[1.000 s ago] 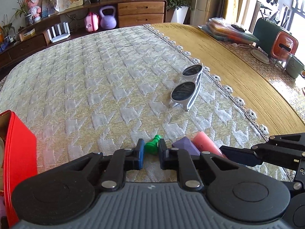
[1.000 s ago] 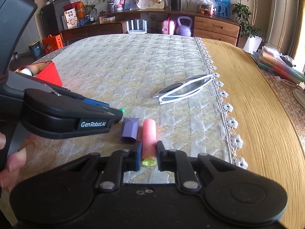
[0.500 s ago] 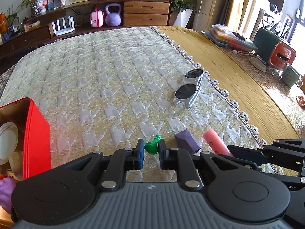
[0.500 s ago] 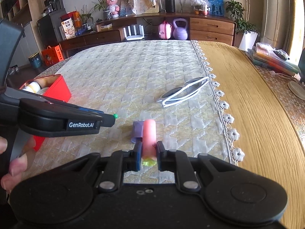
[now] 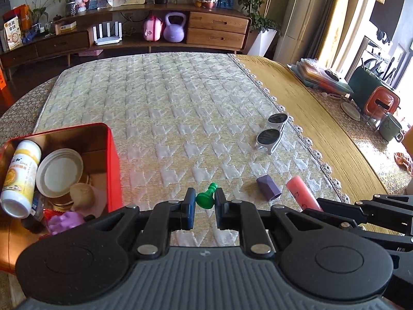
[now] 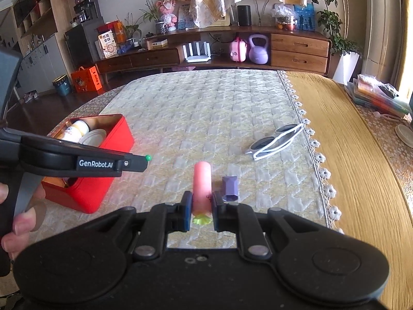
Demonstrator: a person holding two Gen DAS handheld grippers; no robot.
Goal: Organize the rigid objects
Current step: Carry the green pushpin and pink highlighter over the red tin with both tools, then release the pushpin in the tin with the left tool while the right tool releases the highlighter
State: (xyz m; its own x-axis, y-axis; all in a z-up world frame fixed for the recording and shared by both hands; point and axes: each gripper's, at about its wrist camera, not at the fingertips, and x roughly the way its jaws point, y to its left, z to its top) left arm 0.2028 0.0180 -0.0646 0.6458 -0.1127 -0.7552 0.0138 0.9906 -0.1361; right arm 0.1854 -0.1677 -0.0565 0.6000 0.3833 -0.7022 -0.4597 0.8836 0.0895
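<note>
beside left gripper [image 5: 202,205], red tin [image 5: 113,160] newly visible

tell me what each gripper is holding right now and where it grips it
The left gripper holds a green chess pawn by its base. The right gripper holds a pink cylinder near its yellow-green end.
</note>
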